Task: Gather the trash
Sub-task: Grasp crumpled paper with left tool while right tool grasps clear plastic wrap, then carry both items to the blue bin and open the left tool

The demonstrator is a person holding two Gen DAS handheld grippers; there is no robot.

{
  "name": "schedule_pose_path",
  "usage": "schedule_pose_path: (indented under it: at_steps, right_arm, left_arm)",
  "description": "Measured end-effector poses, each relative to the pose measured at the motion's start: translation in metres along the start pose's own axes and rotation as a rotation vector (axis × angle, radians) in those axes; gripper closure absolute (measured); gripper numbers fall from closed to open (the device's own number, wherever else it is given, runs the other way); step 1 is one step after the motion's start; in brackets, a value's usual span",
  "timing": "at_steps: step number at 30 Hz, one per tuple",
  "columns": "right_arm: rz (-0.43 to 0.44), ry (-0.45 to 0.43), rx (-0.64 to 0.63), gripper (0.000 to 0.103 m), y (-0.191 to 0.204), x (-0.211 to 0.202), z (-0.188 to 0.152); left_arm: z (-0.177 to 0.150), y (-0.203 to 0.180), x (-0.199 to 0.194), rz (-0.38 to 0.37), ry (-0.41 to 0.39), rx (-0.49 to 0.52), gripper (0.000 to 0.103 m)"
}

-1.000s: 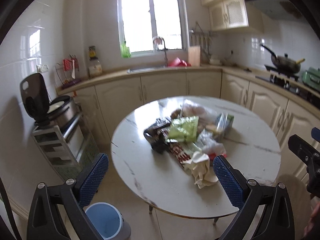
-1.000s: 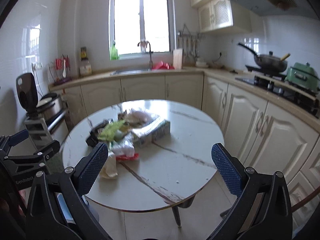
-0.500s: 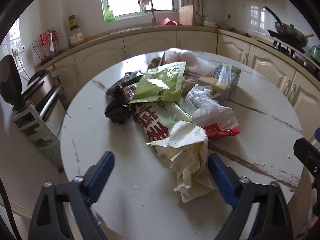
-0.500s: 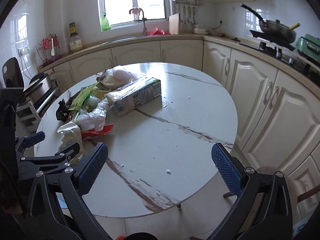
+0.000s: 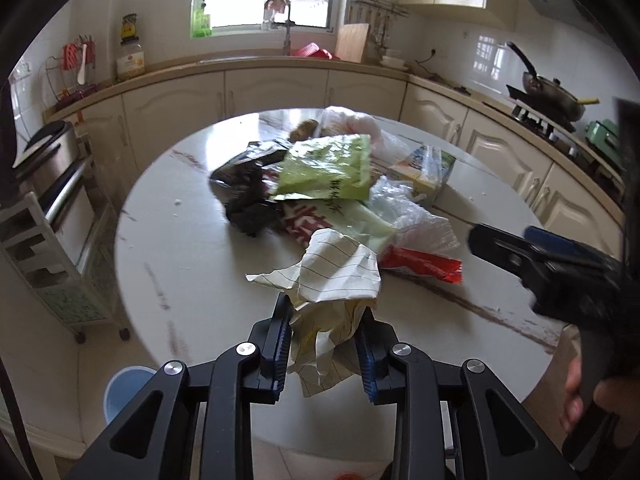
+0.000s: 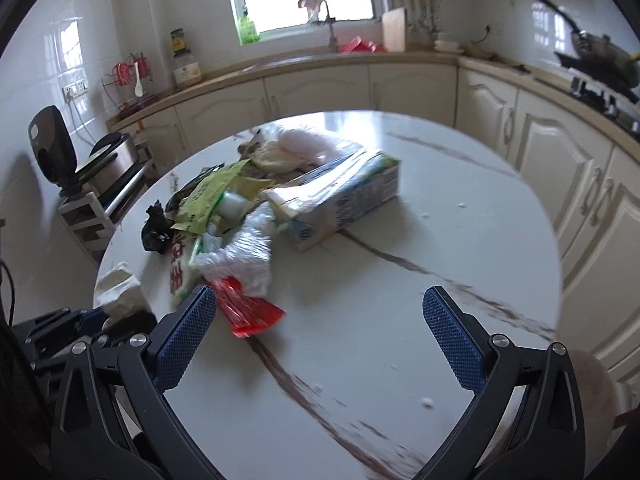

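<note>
1. A round white marble-look table [image 5: 180,264] with brown veins carried the trash heap.
2. On it lay crumpled lined paper [image 5: 340,272], a red wrapper [image 5: 420,266], a clear plastic bag [image 5: 416,224], a green packet [image 5: 328,168], a black bag [image 5: 248,208] and a carton [image 6: 344,196].

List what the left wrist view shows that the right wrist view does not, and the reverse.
Left wrist only: the left gripper, whose jaws have just been closing, with its blue pads against the crumpled lined paper, and a blue bin on the floor beside the table.

Right wrist only: the right gripper with its jaws wide open and nothing between them, above bare tabletop, and the printed long side of the carton.

Both: the round marble table, the green packet, the red wrapper, the black bag and the clear plastic bag.
</note>
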State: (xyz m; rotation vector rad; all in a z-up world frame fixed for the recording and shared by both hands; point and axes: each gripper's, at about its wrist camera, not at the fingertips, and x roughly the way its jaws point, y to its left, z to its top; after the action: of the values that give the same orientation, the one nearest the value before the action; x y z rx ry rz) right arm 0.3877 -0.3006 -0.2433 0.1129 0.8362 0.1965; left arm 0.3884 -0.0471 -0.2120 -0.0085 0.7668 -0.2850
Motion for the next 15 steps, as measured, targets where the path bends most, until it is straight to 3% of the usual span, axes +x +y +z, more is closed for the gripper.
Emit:
schedule_pose_path:
  at_steps: [5,8,11,13,15]
  right_arm:
    - [0.101,0.048,0.052,0.006,0.005,0.035,0.017]
    - [0.138,0.089,0.096,0.022,-0.001,0.053,0.024]
    - [0.193,0.119,0.109,0.050,-0.005,0.066,0.025]
    - [0.221,0.134,0.111,0.080,-0.006,0.071,0.023]
    - [0.223,0.123,0.093,0.085,-0.006,0.071,0.019]
  left_arm:
    - [-0.010,0.012,-0.019,0.028,-0.012,-0.010,0.077]
    - [-0.013,0.016,-0.028,0.032,-0.019,-0.014,0.077]
    - [-0.016,0.020,-0.035,0.034,-0.022,-0.013,0.077]
    - [-0.015,0.022,-0.037,0.028,-0.020,-0.019,0.077]
    - [-0.015,0.026,-0.041,0.026,-0.022,-0.027,0.077]
